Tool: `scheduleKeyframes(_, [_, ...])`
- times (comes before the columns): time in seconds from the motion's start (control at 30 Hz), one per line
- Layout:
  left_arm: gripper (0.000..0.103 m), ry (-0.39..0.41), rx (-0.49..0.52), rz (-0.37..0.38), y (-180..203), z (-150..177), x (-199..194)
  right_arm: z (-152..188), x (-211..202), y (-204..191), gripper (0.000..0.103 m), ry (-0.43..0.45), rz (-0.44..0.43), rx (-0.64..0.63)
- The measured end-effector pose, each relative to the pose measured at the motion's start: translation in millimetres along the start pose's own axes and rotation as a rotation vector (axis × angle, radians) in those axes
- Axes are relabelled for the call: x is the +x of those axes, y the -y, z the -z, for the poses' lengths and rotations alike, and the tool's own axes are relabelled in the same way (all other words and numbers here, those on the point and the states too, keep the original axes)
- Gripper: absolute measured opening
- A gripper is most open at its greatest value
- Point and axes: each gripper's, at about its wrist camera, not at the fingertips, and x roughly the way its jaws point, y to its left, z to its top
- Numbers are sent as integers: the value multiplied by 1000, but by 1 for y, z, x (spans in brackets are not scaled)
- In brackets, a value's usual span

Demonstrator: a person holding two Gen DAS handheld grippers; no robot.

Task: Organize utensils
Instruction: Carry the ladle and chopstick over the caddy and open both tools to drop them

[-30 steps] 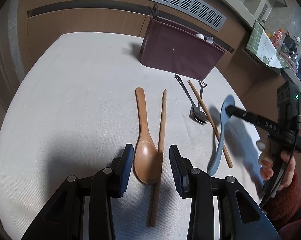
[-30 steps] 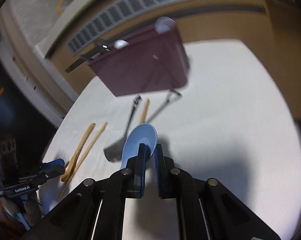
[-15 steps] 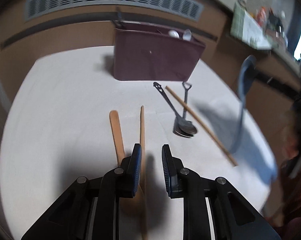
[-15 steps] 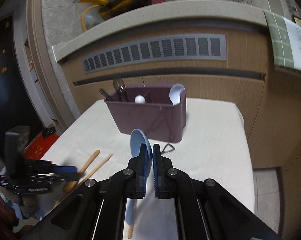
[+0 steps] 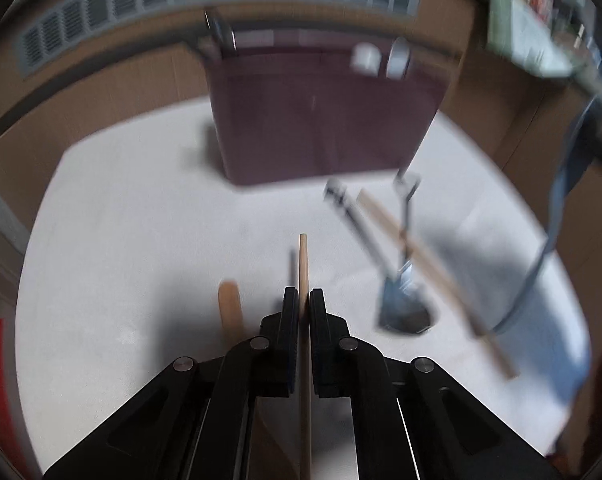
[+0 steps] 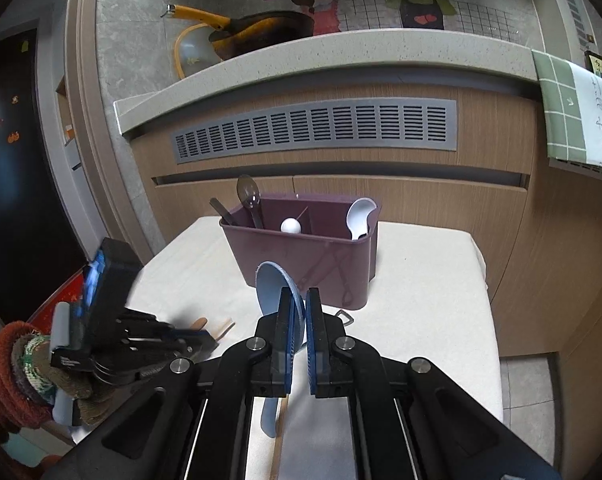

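On the white-clothed table (image 5: 121,220), the left gripper (image 5: 304,300) has pinched its black fingers tight on the thin wooden chopstick (image 5: 303,264), where half a second ago they stood apart around it; the stick now points toward the far edge, its tip casting a shadow on the cloth. Just left of it the light-brown wooden spoon (image 5: 230,306) lies flat, its bowl hidden under the gripper. To the right, two dark metal utensils (image 5: 401,300) and a second wooden chopstick (image 5: 433,276) lie crossed as before. The right gripper (image 6: 297,316) stays clamped on the pale blue plastic spoon (image 6: 273,292), lifted higher, bowl up, facing the maroon plastic utensil caddy (image 6: 313,256) at the table's far edge.
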Motion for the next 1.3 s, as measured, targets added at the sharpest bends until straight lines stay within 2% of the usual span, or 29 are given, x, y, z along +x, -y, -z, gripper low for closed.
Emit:
scheduleKeyframes(0.17, [5,203,-111,57,-8,-5,-59,-5,-6,9,5,17,-5,38])
scheduleKeyframes(0.27, [5,297,-139,72,-12,-8,-82,-8,-7,12,5,25,-13,57])
scheduleKeyframes(0.53, [5,432,-165,32,-17,-29,-106,-16,-7,14,5,48,-16,66])
scheduleKeyframes(0.6, [5,499,-168,62,-18,-54,-125,-32,-13,13,5,90,-32,63])
scheduleKeyframes(0.7, [5,655,-152,102,-13,-100,-161,-86,-30,6,5,221,-14,7])
scheduleKeyframes(0.77, [5,784,-159,88,-12,-127,-182,-118,-37,0,5,282,15,-28])
scheduleKeyframes(0.83, [5,881,-161,60,-12,-146,-191,-143,-40,-6,5,337,61,-67])
scheduleKeyframes(0.87, [5,905,-174,54,-14,-151,-192,-156,-39,-8,5,369,107,-85])
scheduleKeyframes(0.97, [5,916,-200,60,-21,-167,-179,-174,-27,-5,5,388,139,-76])
scheduleKeyframes(1.07, [5,884,-182,26,-22,-179,-154,-180,-3,1,5,367,146,-57])
scheduleKeyframes(1.3, [5,798,-201,36,-28,-179,-95,-157,60,6,5,290,151,-84])
